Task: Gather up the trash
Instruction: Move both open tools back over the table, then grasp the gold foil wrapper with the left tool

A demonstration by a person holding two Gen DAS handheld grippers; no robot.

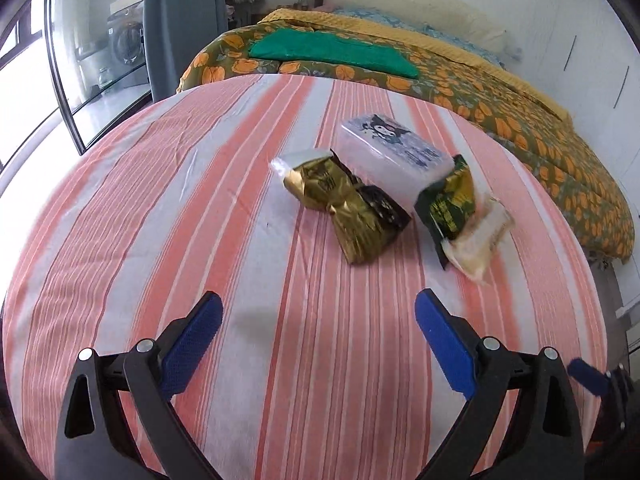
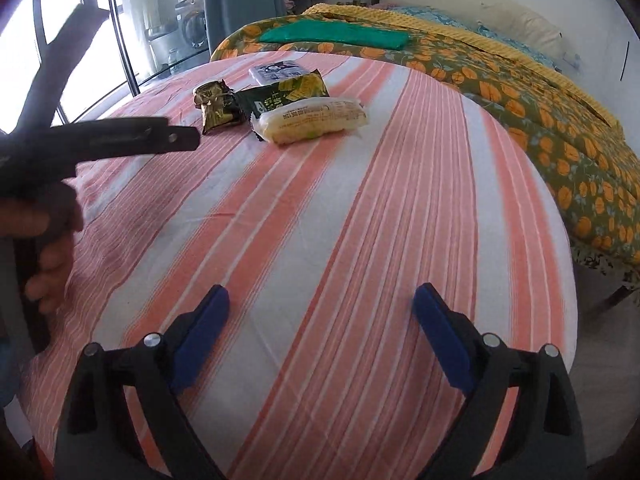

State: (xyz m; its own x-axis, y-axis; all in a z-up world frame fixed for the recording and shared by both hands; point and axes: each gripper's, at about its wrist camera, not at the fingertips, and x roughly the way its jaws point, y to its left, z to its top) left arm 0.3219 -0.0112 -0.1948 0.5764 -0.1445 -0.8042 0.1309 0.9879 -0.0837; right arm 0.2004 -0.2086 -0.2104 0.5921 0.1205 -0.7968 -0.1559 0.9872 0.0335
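Observation:
A crumpled gold wrapper (image 1: 346, 204) (image 2: 216, 106) lies on the pink-striped bed sheet (image 1: 200, 208). Beside it lies a dark green packet (image 1: 448, 200) (image 2: 286, 94) and a clear yellowish plastic wrapper (image 1: 478, 242) (image 2: 314, 120). A translucent plastic box with a cartoon lid (image 1: 394, 152) (image 2: 274, 70) stands behind them. My left gripper (image 1: 318, 316) is open and empty, a short way in front of the gold wrapper. My right gripper (image 2: 322, 306) is open and empty, farther back over the sheet. The left gripper also shows from the side in the right wrist view (image 2: 120, 138).
A green-and-orange floral quilt (image 1: 520, 120) with a folded green cloth (image 1: 332, 52) lies beyond the sheet. A glass door (image 1: 80, 60) and a blue curtain (image 1: 180, 20) stand at the far left. The bed edge drops off at the right.

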